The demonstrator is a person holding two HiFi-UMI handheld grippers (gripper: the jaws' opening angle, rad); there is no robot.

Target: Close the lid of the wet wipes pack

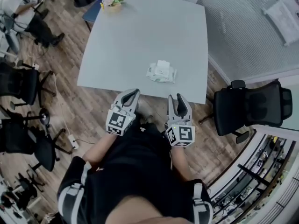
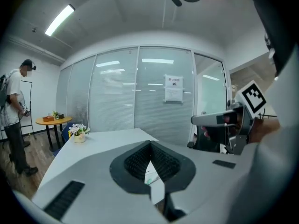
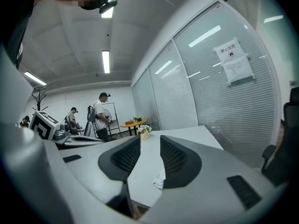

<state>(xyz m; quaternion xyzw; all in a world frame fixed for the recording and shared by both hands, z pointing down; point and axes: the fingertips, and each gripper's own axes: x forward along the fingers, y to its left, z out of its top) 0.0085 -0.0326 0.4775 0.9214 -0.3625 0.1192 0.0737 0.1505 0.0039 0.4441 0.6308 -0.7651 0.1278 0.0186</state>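
Observation:
The wet wipes pack (image 1: 161, 72) lies flat on the grey table (image 1: 121, 45), near its front edge, with a white lid part showing on top; I cannot tell how far it stands up. Both grippers hover over the floor just short of that edge. The left gripper (image 1: 132, 93) is shut and holds nothing; in its own view the pack (image 2: 152, 174) shows below the closed tips (image 2: 150, 144). The right gripper (image 1: 178, 98) is open and empty, and the pack (image 3: 160, 177) sits low between its spread jaws (image 3: 150, 146).
A small flower pot (image 1: 112, 1) stands at the table's far edge. A black office chair (image 1: 252, 107) is at the right, more chairs (image 1: 18, 85) at the left. Glass partition walls (image 2: 140, 92) lie beyond the table. People stand near a round orange table (image 3: 133, 122).

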